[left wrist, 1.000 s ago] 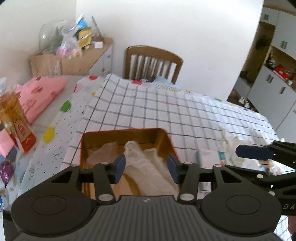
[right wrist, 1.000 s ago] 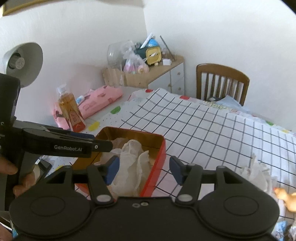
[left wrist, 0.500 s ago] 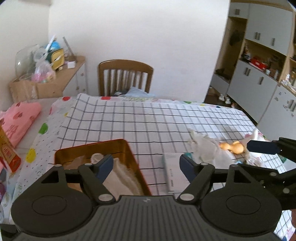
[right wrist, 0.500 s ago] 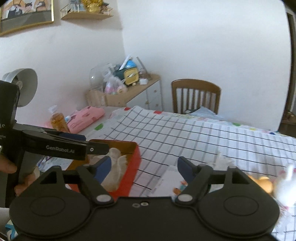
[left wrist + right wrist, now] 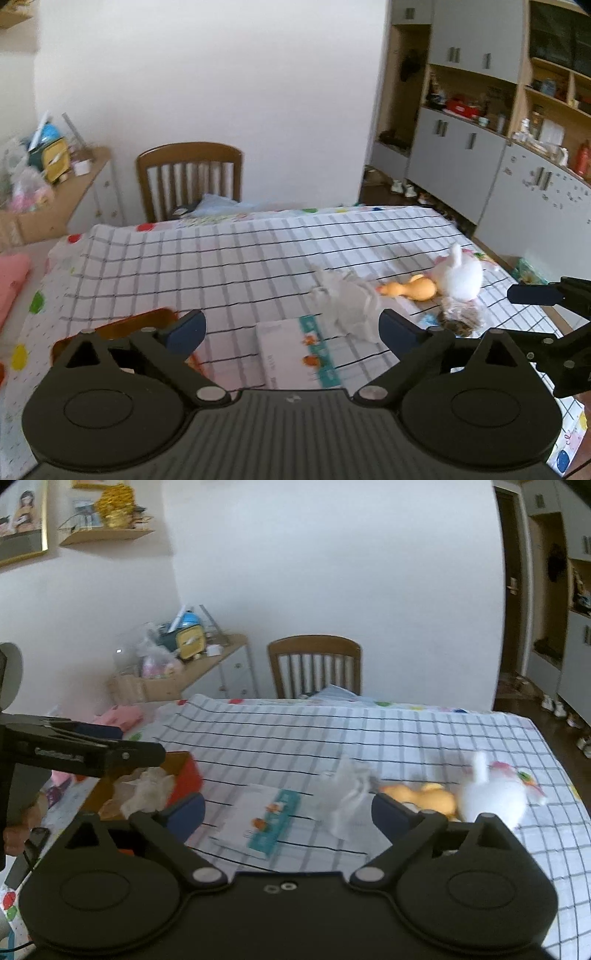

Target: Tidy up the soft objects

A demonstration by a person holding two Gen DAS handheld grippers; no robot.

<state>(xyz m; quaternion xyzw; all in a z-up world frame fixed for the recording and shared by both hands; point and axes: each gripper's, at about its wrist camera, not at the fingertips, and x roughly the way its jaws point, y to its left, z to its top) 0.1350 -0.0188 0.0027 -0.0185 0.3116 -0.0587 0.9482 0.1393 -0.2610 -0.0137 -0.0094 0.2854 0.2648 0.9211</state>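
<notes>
1. Your left gripper (image 5: 291, 330) hangs above the checked tablecloth (image 5: 229, 258) with its jaws spread wide and nothing between them.
2. Your right gripper (image 5: 288, 808) is spread wide too and empty, over a flat tissue pack (image 5: 258, 821).
3. The red tin (image 5: 186, 775) sits at the left, next to the left gripper, with crumpled white cloth (image 5: 146, 790) bunched inside it.
4. A second crumpled white cloth (image 5: 349, 302) lies loose on the tablecloth, just beyond the tissue pack.
5. Right of it, an orange duck toy (image 5: 410, 288) touches a white plush toy (image 5: 460, 275).
6. A small brownish bundle (image 5: 460, 317) lies just in front of the plush.
7. A wooden chair (image 5: 190, 177) stands at the far side.
</notes>
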